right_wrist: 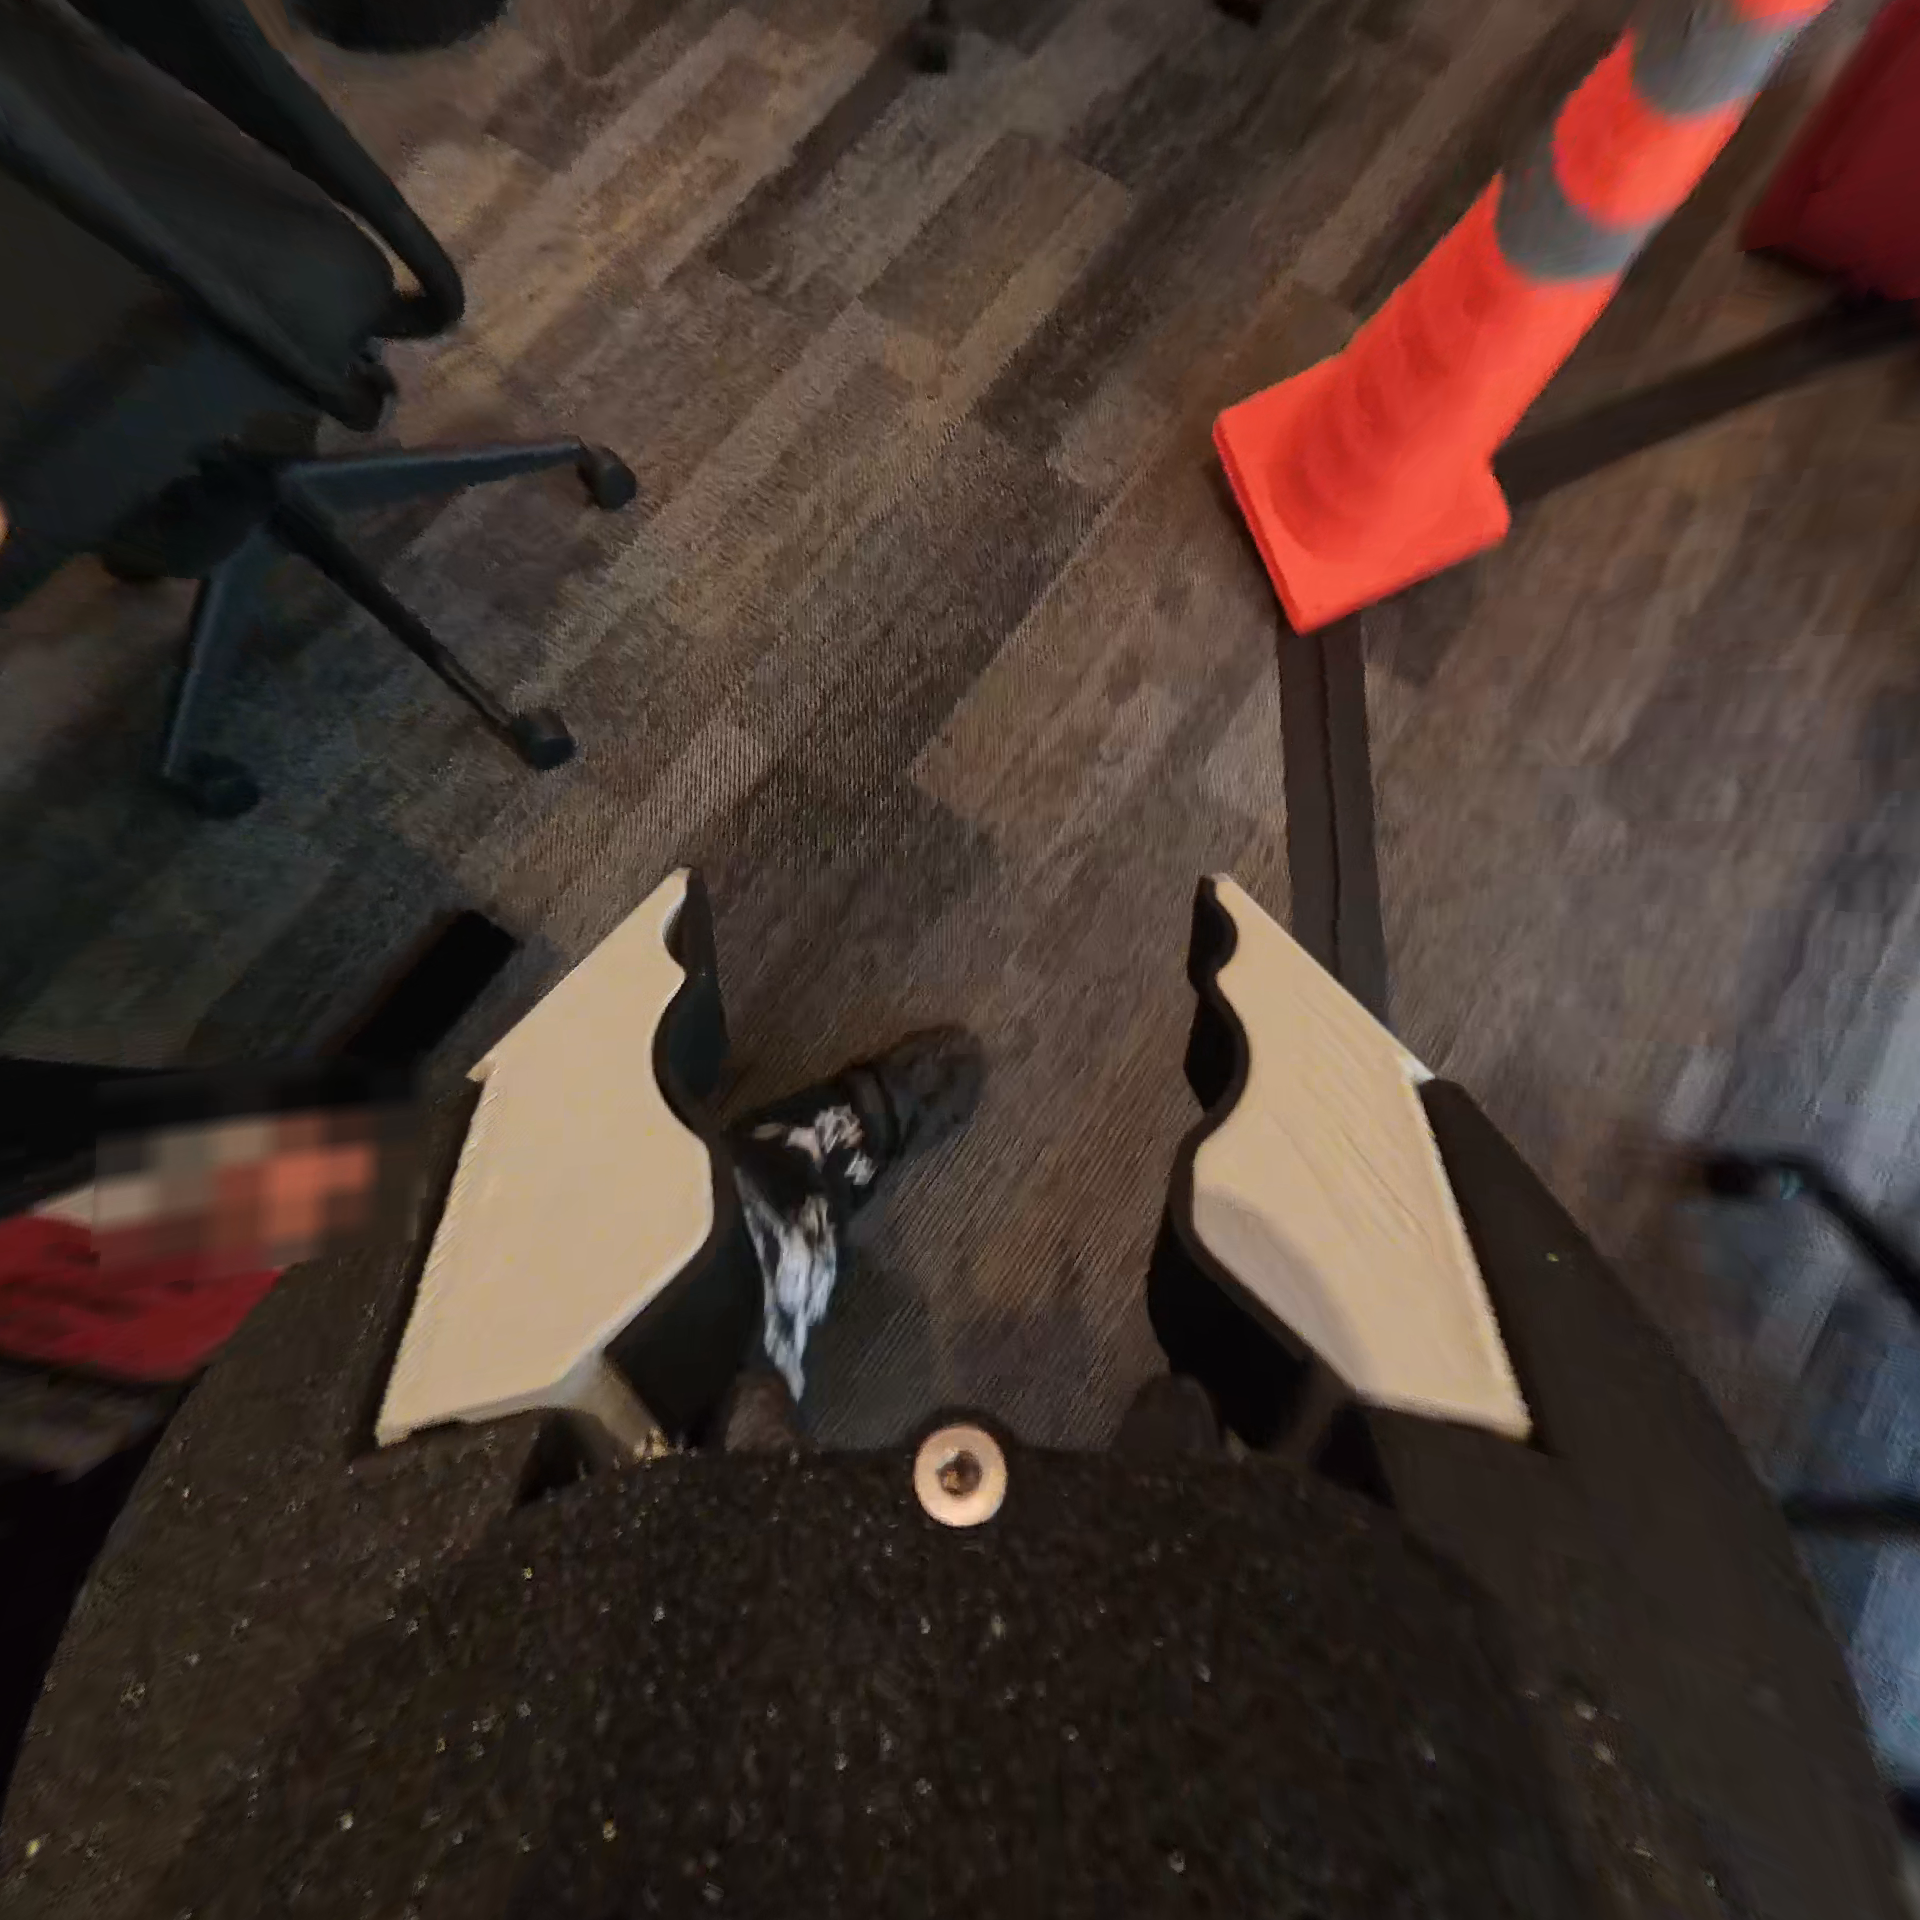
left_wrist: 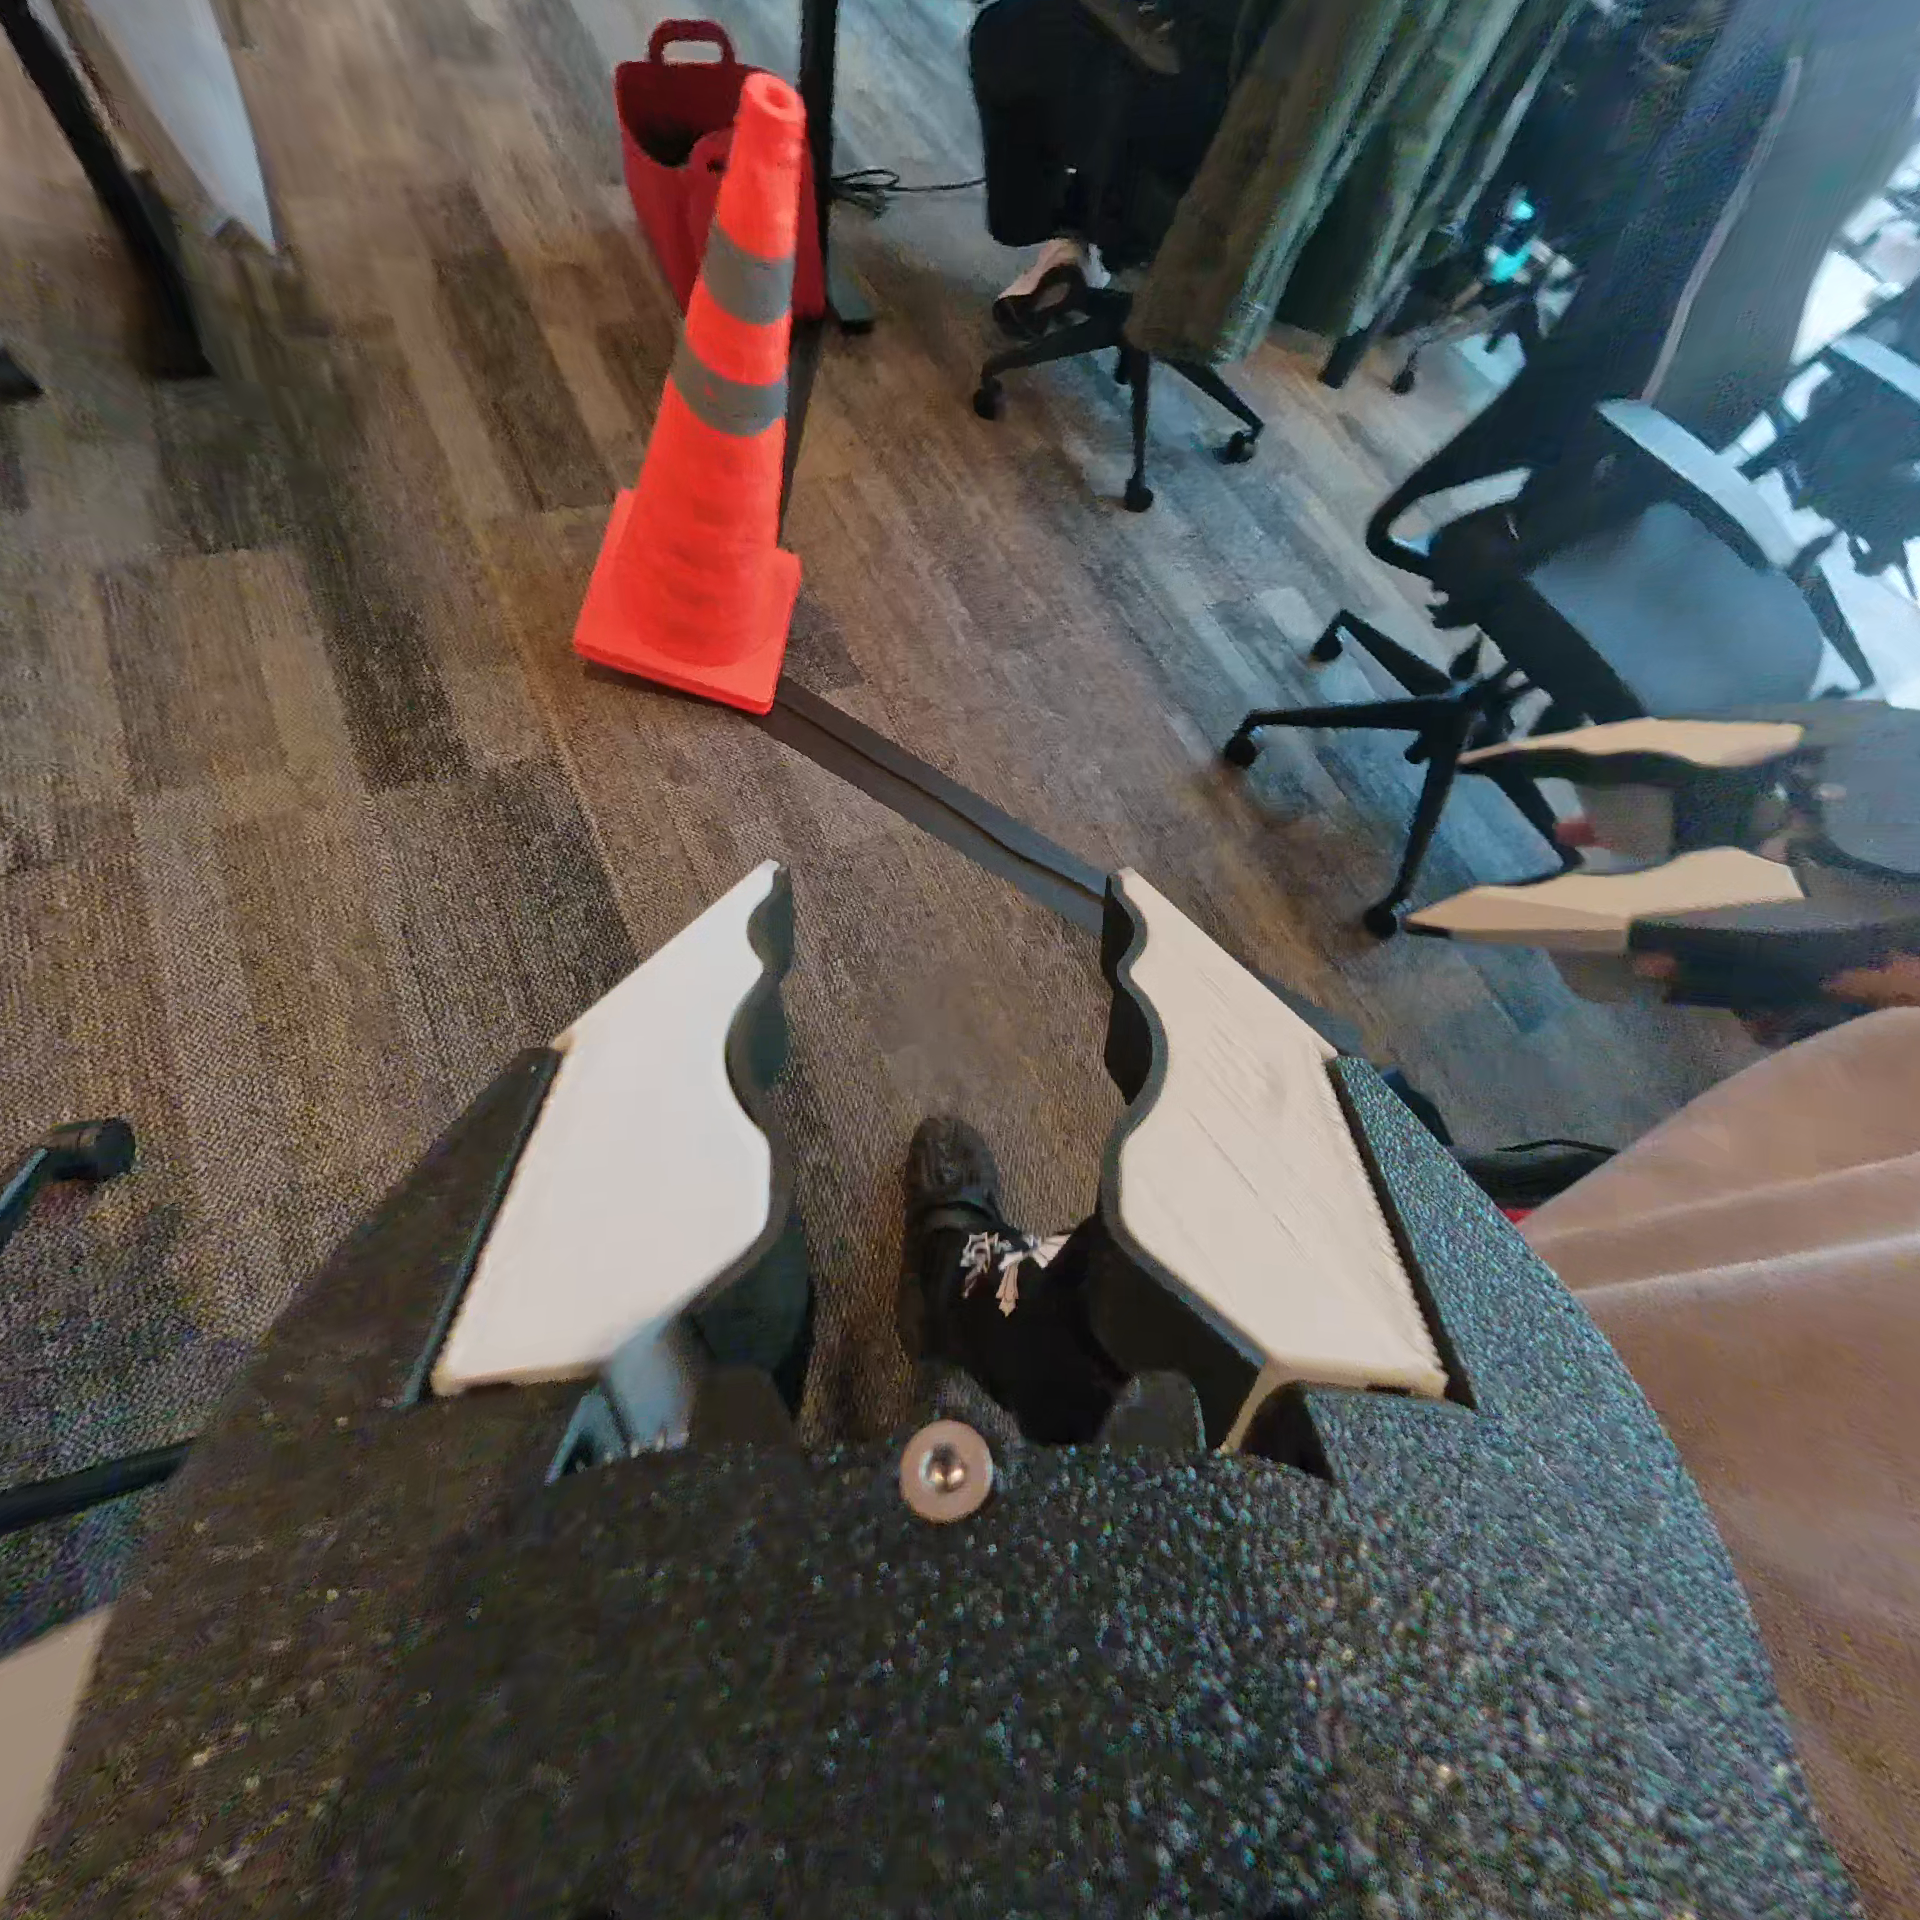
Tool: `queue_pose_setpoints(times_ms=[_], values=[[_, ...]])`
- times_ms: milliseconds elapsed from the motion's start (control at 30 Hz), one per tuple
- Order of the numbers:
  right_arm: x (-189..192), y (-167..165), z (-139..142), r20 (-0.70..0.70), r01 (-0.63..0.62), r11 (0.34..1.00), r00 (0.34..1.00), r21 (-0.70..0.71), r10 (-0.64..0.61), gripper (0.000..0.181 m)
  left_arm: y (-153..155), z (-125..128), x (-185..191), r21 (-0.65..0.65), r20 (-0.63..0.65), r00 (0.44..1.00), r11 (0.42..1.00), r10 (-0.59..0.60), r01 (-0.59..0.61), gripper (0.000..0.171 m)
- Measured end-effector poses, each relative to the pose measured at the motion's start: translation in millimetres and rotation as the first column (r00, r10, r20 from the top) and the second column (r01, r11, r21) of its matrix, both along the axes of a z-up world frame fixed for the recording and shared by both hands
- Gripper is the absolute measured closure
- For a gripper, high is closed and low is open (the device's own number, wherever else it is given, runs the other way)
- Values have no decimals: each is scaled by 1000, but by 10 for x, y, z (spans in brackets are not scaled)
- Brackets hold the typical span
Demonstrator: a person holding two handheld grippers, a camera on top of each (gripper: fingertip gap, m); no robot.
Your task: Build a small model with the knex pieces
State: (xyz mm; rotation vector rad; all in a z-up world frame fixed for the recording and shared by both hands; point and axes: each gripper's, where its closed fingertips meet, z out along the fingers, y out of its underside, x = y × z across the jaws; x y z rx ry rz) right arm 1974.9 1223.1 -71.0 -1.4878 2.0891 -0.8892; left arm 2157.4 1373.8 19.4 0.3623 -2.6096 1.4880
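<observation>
Left claw and right claw both spread wide, empty, over open carpet; orange cone base edge ahead, office chair beside.

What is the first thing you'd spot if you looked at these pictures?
The bright orange traffic cone with grey bands jumps out first, standing on the grey carpet at one end of a black floor strip. Next come the two open, empty grippers: the left gripper and the right gripper both hang over a person's black shoe. Black office chairs stand nearby.
</observation>
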Motion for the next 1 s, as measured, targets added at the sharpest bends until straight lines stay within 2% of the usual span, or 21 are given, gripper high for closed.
queue_pose_setpoints(times_ms=[100,200,267,333,433,567,667,767,800,900,1000], values=[[819,-915,408,63,-138,987,988,-83,143,91,-642,282,563,-44,37,997,997,72,-71,113],[1496,-1716,742,76,-245,952,962,-185,263,91,-1083,496,1191,-75,80,983,984,165,-159,113],[1908,-2136,936,88,-294,928,943,-228,320,92,-1288,524,1561,-76,77,974,975,215,-209,113],[2282,-2415,1042,100,-333,911,926,-241,365,95,-1449,468,1894,-58,69,966,967,250,-246,113],[2813,-2694,1014,106,-371,900,909,-228,402,96,-1673,288,2351,-27,55,957,959,284,-283,113],[3532,-2821,760,116,-400,907,902,-136,415,96,-2057,-72,3020,-6,21,942,942,336,-336,112],[4178,-2951,611,89,-441,892,889,-102,450,96,-2518,-315,3648,-35,-19,926,925,377,-377,112],[4892,-3175,543,36,-499,864,864,-62,502,94,-3149,-501,4394,-39,-73,924,925,376,-379,112],[5163,-3261,571,35,-519,853,853,-52,521,94,-3373,-448,4670,-57,-79,926,925,370,-374,112],[6044,-3501,665,30,-616,785,785,-70,619,93,-3890,-80,5505,-142,-24,922,912,386,-385,113],[6932,-3705,700,29,-710,699,700,-82,714,92,-4084,223,6227,-197,13,884,868,467,-456,112]])
